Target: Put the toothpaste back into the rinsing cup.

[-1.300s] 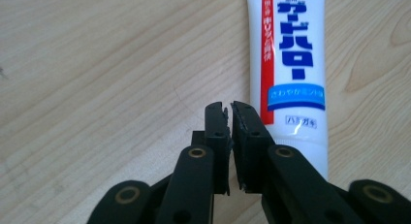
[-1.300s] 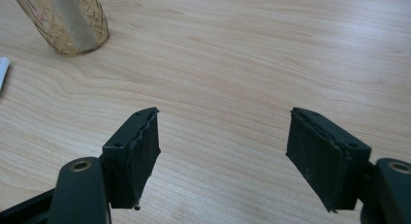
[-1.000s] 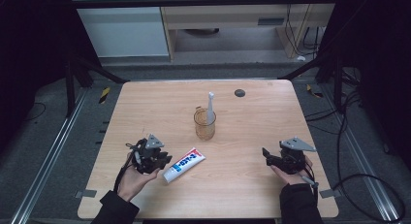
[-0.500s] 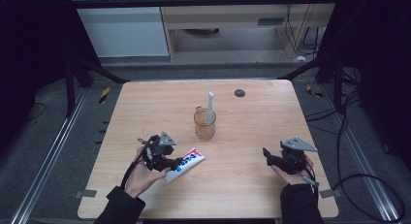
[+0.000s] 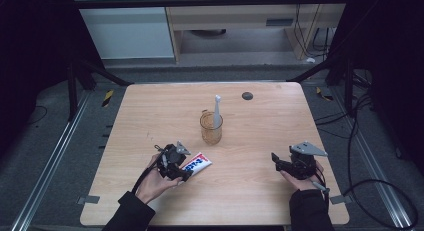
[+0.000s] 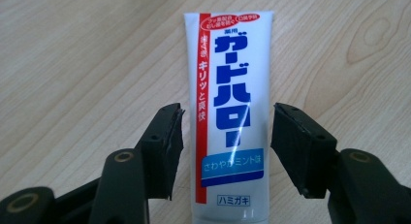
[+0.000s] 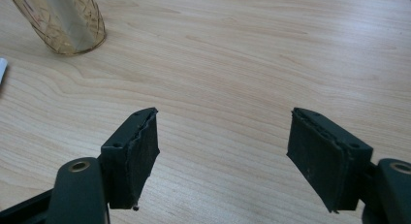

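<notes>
A: Wooden table [image 5: 260, 186], amber glass [image 5: 211, 128] at centre holding a white toothbrush [image 5: 217, 111]. Toothpaste tube?
B: Toothpaste tube [image 6: 230, 112] lies flat, front left, between the parted jaws of the left gripper [image 6: 227, 136], untouched. Right gripper [image 7: 223, 146] gapes over bare wood, front right

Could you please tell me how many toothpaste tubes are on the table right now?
1. The toothpaste tube lies flat on the table's near left part, between the open jaws of the left tool.
</notes>
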A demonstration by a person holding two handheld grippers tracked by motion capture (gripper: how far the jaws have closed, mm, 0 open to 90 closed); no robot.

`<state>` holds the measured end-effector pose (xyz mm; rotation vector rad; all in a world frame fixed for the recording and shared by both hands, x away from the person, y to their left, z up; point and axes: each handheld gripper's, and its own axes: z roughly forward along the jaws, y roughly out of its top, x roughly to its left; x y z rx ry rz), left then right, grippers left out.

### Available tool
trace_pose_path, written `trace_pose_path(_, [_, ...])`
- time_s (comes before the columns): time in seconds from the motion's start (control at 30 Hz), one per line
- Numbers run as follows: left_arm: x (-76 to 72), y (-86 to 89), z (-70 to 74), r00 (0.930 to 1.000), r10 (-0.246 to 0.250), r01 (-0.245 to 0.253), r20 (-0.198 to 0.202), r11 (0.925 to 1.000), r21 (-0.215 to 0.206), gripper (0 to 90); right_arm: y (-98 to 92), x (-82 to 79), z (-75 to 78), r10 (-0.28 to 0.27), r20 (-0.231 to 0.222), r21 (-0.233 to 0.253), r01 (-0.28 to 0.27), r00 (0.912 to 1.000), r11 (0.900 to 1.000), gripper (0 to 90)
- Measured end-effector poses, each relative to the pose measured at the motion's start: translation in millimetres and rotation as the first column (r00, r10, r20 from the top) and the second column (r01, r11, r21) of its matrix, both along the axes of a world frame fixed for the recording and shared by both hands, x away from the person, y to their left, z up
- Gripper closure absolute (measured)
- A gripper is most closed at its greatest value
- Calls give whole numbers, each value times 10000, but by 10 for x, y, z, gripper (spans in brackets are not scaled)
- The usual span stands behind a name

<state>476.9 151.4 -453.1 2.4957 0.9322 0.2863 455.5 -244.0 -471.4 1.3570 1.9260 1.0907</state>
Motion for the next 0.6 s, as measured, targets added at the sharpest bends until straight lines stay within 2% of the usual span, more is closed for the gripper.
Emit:
trace_pose_path(0.23, [61,-31,-63,9990,-20,27,-457,9999,163,447,2,0,6,35,-29,49,-34,10000,10000,265])
trace_pose_path(0.6, [143,-67,-119,9963,48,-36,-853,9999,147,441,-3,16,-11,23,-42,-53,-23,10000,10000,264])
